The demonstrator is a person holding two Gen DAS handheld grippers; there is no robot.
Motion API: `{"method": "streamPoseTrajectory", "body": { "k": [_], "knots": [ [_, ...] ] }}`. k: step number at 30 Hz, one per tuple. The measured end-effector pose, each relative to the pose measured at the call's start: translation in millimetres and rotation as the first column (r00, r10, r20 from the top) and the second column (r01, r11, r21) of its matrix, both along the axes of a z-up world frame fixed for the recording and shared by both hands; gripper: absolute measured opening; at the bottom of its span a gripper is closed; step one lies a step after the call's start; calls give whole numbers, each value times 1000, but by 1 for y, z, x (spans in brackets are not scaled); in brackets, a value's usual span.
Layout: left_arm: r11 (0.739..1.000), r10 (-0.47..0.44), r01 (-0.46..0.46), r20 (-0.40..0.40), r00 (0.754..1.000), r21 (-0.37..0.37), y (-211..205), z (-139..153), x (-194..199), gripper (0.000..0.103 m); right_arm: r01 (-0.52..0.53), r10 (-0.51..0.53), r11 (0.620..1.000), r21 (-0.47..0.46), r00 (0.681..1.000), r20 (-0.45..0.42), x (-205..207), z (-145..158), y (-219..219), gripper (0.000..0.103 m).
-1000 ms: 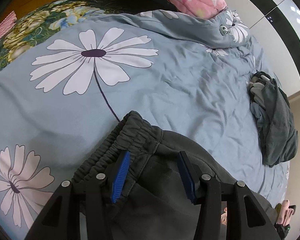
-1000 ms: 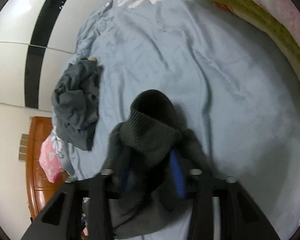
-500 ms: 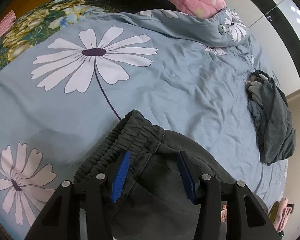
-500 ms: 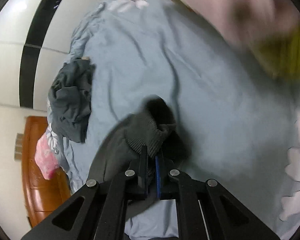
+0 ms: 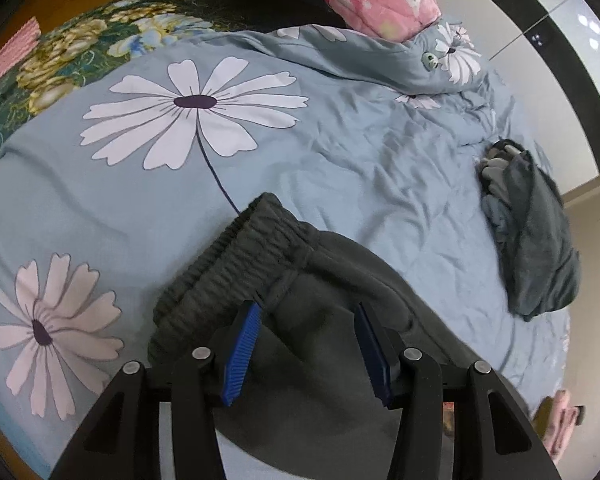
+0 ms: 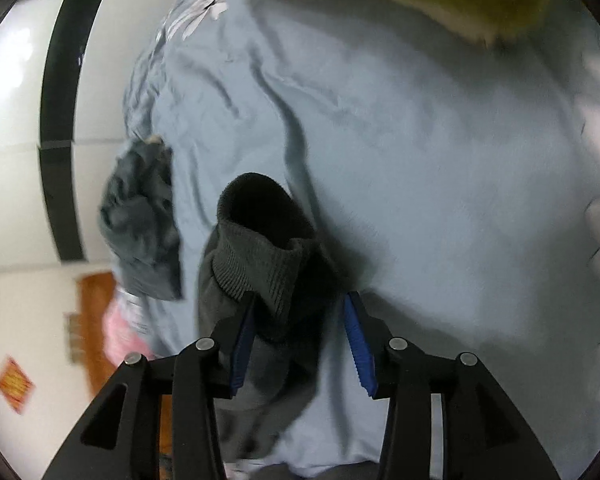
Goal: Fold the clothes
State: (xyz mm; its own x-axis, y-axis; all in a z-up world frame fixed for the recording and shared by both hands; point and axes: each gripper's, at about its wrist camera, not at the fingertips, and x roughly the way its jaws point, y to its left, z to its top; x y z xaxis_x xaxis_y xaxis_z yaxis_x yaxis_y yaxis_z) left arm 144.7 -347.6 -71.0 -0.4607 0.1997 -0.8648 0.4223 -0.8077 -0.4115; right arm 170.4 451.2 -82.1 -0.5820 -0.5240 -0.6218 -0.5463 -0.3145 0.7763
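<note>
Left wrist view shows the left hand-held gripper (image 5: 306,312) spread over the elastic waistband (image 5: 236,268) of the dark sweatpants (image 5: 340,344), near the bed's (image 5: 340,152) front edge. Only the right wrist view shows the ribbed cuff (image 6: 260,252), standing between the parted fingers of the right hand-held gripper (image 6: 300,300). A grey clothes pile (image 5: 536,248) lies toward the far edge of the daisy-print duvet. No writing is readable.

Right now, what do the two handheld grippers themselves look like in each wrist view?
The two look alike. The left gripper has two black angular fingers with cut-out slots, silver round screw heads on the linkages, and blue ribbed pads on the inner faces. The right gripper has the same black frame, silver screws and blue ribbed pads. No cables, markings or sleeves show.
</note>
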Motion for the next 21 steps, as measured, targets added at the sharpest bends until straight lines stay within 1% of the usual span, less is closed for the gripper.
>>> {"method": "streamPoseTrajectory", "body": {
  "k": [1, 4, 6, 7, 8, 9, 10, 12, 13, 14, 15, 17, 19, 20, 21],
  "knots": [
    [1000, 1, -1, -6, 1000, 8, 1, 2, 1, 53, 13, -14, 999, -29, 1000, -5, -1, -3, -1, 45],
    [1000, 4, -3, -23, 1000, 31, 4, 10, 5, 53, 40, -40, 997, -67, 999, 4, -5, -13, -4, 45],
    [999, -10, 12, -43, 999, 37, 11, 17, 7, 53, 67, -68, 994, -84, 998, 2, -6, -17, -7, 45],
    [999, -17, 20, -52, 998, 39, 14, 20, 8, 53, 80, -81, 993, -88, 997, -2, -6, -17, -8, 41],
    [999, -23, 26, -59, 998, 40, 17, 23, 9, 53, 90, -91, 992, -83, 996, -12, -6, -15, -8, 35],
    [999, -30, 32, -65, 997, 40, 19, 26, 9, 54, 95, -97, 993, -73, 995, -29, -6, -10, -8, 18],
    [998, -36, 39, -72, 997, 40, 22, 29, 10, 53, 86, -89, 995, -46, 994, -66, -7, 2, -9, 15],
    [998, -44, 48, -86, 995, 45, 26, 34, 12, 54, 67, -65, 998, 11, 987, -150, -8, 27, -10, 14],
    [998, -48, 52, -94, 994, 47, 28, 37, 13, 54, 45, -32, 998, 52, 974, -226, -7, 45, -12, 13],
    [997, -52, 57, -100, 994, 47, 29, 39, 15, 54, 27, 3, 995, 94, 954, -300, -6, 64, -14, 13],
    [997, -59, 64, -100, 993, 47, 31, 40, 16, 54, 14, 33, 992, 129, 936, -351, -5, 78, -16, 13],
    [996, -73, 78, -99, 992, 46, 35, 40, 18, 54, 5, 46, 988, 154, 944, -327, -4, 74, -15, 13],
    [995, -80, 84, -87, 993, 46, 39, 36, 20, 54, 1, 30, 988, 155, 980, -198, -5, 46, -11, 13],
    [995, -82, 87, -82, 993, 49, 41, 34, 21, 54, -1, 21, 988, 151, 991, -130, -4, 32, -9, 13],
    [994, -88, 93, -81, 993, 55, 45, 33, 23, 54, 1, 11, 989, 146, 997, -81, -3, 21, -8, 13]
  ]
}}
